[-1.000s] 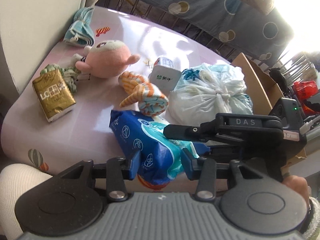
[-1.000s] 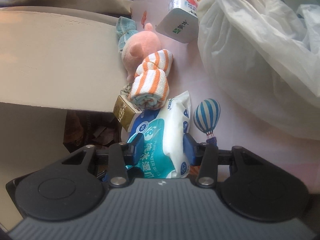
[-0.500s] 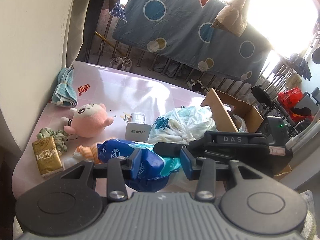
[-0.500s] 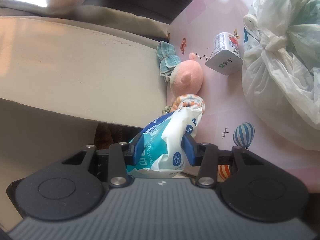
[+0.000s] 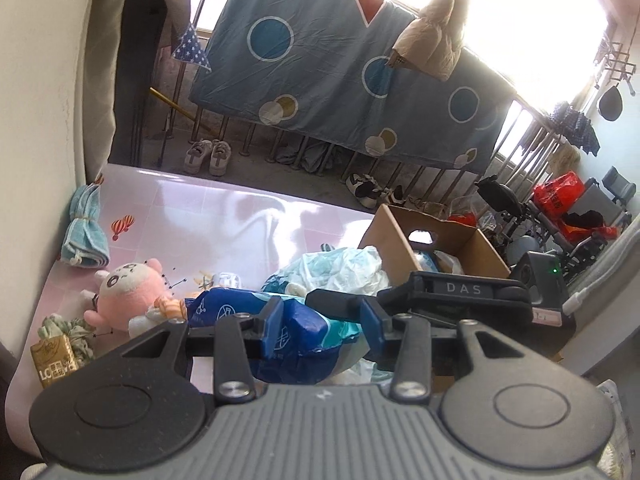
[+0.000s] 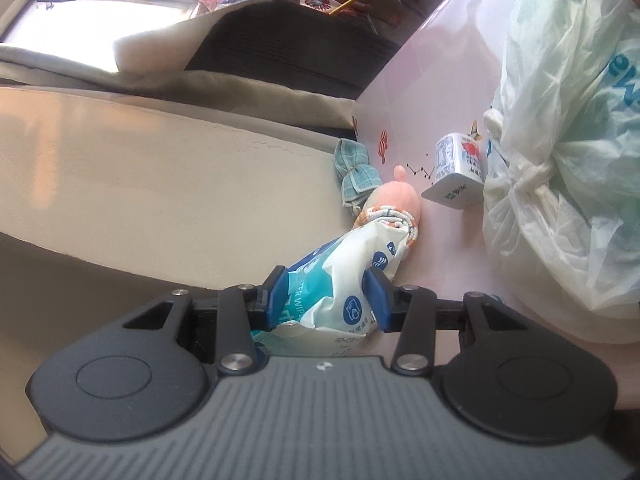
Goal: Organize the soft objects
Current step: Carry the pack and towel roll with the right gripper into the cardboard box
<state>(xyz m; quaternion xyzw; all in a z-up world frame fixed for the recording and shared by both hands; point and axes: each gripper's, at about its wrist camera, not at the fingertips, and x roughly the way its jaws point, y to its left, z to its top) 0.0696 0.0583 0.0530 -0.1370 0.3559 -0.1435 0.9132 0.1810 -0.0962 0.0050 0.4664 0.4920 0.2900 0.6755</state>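
- While the wipes pack [image 5: 296,330] is held up off the pink table [image 5: 224,224], it is pinched at one end by the left gripper [image 5: 318,326] and at the other end by the right gripper [image 6: 328,294].
- Both pairs of jaws are pressed in on the soft pack, so it is squashed a little.
- A cardboard box [image 5: 400,240] is seen on the far right, just past the white plastic bag [image 5: 344,268]; it is judged to be where the pack should go.
- The pack could be pulled out of one grip if the two hands are moved apart.
- The bag or the milk carton [image 6: 456,172] could be bumped if the pack is carried too low.
- The pink plush toy [image 5: 128,292] is left lying on the near left.
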